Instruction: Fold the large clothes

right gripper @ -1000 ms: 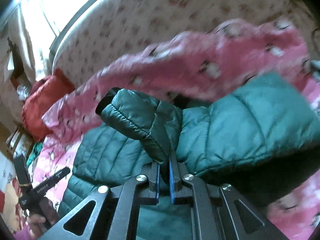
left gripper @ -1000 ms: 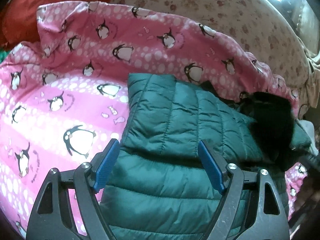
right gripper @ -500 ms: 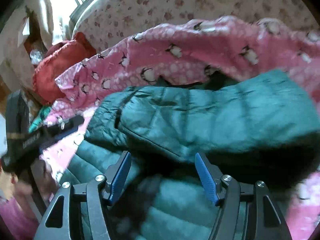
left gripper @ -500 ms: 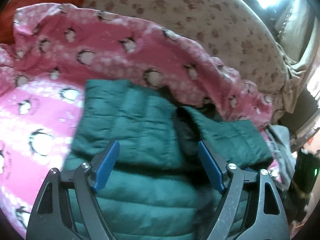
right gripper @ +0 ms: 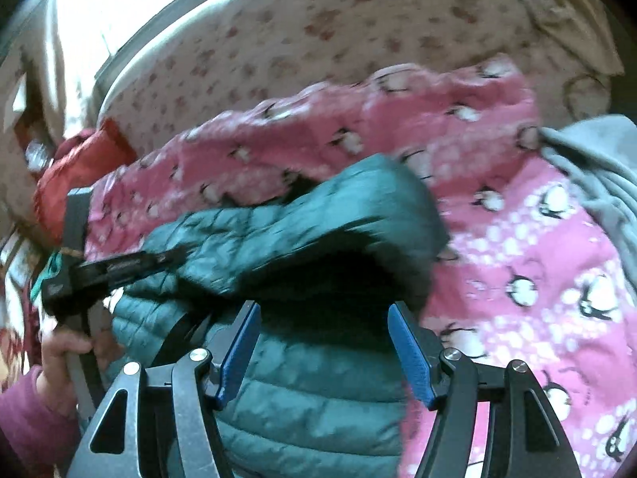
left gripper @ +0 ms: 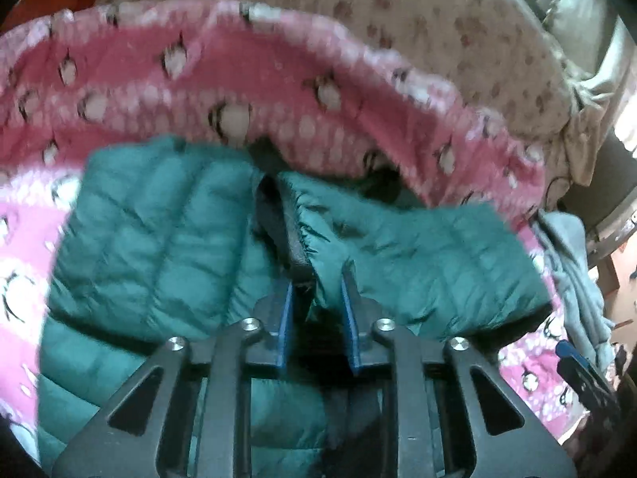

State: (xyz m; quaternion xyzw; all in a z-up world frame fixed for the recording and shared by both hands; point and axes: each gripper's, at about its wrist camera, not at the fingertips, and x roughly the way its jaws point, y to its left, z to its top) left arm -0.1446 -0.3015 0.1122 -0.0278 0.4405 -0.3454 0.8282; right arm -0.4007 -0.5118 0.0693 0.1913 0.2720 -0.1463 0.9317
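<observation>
A dark green quilted jacket [left gripper: 159, 239] lies on a pink penguin blanket [left gripper: 278, 91]. One sleeve [left gripper: 418, 263] is folded across its body. My left gripper [left gripper: 315, 302] sits at the sleeve's cuff edge; its jaws are closing, with the green fabric pinched between the blue pads. In the right wrist view the jacket [right gripper: 310, 410] fills the lower middle, with the sleeve [right gripper: 318, 219] draped over it. My right gripper [right gripper: 324, 354] hovers just above the jacket, open, nothing between its fingers. The left gripper [right gripper: 119, 269] reaches in from the left, held by a hand [right gripper: 63, 350].
A grey garment [right gripper: 597, 167] lies at the blanket's right edge, also visible as the grey garment [left gripper: 573, 263]. A red cushion [right gripper: 71, 175] sits at the far left. A floral sheet [left gripper: 438, 20] rises behind the blanket. A window glows at the top left.
My right gripper let go of the sleeve, opened and drew back; the sleeve now lies across the jacket. My left gripper moved right over the jacket and closed on the sleeve's edge.
</observation>
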